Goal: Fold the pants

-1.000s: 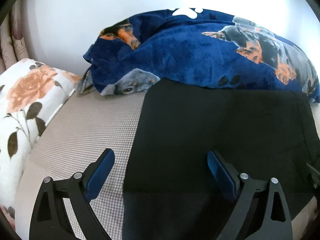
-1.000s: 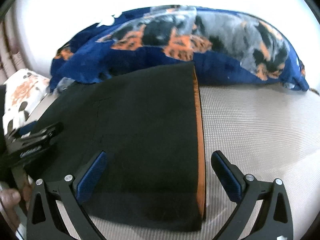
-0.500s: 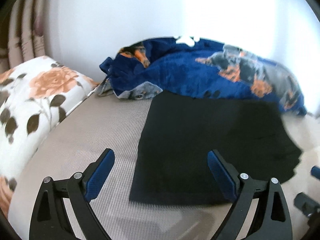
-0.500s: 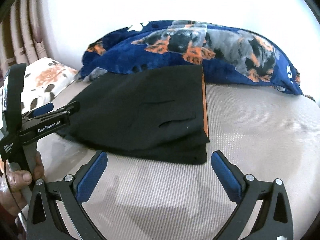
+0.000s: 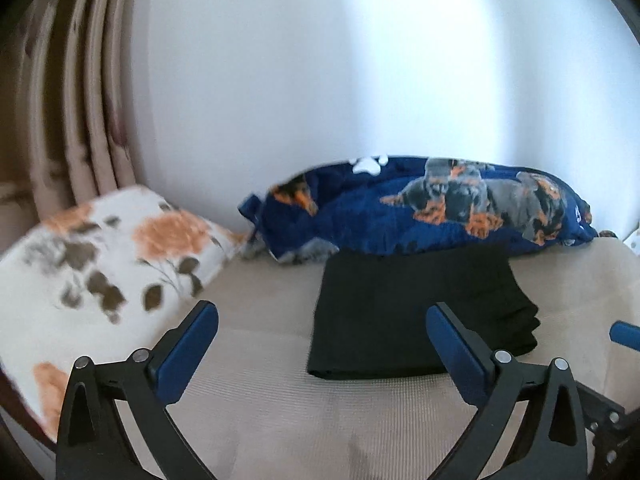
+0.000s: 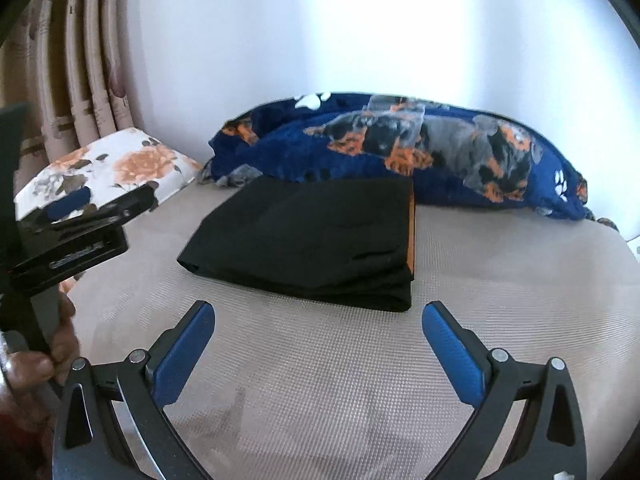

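The folded black pants (image 6: 316, 236) lie on the beige mattress (image 6: 360, 380), their far edge against the dog-print blanket (image 6: 400, 148). Only the right wrist view shows their orange side stripe (image 6: 411, 236) and the person's hand (image 6: 44, 356). The left gripper (image 5: 322, 338) is opening with nothing between its jaws; the right gripper (image 6: 318, 338) stands spread and empty.

You have open mattress (image 6: 320, 380) from 3 to 9 o'clock before the folded pants (image 6: 312, 240). At 12 o'clock the blue blanket (image 6: 400, 148) blocks passage; at 10 o'clock the floral pillow (image 5: 100, 264) does.
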Tool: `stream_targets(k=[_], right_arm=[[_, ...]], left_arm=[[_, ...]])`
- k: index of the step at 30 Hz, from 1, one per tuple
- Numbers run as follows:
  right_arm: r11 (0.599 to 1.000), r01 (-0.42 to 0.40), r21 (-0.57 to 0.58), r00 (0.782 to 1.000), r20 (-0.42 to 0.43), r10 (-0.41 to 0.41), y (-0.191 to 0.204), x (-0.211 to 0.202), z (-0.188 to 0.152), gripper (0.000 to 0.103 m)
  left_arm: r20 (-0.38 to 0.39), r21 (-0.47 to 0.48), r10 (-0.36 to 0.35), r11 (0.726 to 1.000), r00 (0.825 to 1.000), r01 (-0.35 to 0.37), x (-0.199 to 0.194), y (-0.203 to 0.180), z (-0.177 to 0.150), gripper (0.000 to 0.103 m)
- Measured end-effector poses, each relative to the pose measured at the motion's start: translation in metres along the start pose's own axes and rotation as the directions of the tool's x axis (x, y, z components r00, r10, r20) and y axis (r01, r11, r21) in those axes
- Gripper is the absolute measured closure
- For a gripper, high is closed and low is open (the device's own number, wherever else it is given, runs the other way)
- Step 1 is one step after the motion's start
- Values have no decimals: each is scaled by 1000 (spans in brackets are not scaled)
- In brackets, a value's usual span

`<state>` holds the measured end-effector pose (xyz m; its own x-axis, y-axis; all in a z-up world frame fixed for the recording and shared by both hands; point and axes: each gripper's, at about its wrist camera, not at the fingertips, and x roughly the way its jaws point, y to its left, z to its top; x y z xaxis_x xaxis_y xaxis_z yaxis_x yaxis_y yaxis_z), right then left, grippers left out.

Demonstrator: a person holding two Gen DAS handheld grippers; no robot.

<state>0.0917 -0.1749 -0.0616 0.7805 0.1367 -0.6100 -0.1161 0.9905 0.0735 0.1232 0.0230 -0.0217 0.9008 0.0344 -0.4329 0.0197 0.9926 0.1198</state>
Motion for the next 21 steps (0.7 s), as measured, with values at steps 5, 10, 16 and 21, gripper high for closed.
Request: stream_targets(k=[5,10,16,21], right_arm=[[1000,-8,2,999,52,7,3,-30,6,0],[1000,-13,-8,996,90,13,8,-55,9,0],[1000,-13,-19,993,117,15,9,-74,10,0],[1000,-9,-21,992,126,11,9,-83,9,0]], left_arm=[[37,-16,19,1000,999,-19,-49,3,18,0],[11,-74,-80,994,997,80,-76,15,38,0],[72,-84,-132,987,989,138,-107,24,52,0],[78,-60,-54,996,995,59,-125,18,53,0]])
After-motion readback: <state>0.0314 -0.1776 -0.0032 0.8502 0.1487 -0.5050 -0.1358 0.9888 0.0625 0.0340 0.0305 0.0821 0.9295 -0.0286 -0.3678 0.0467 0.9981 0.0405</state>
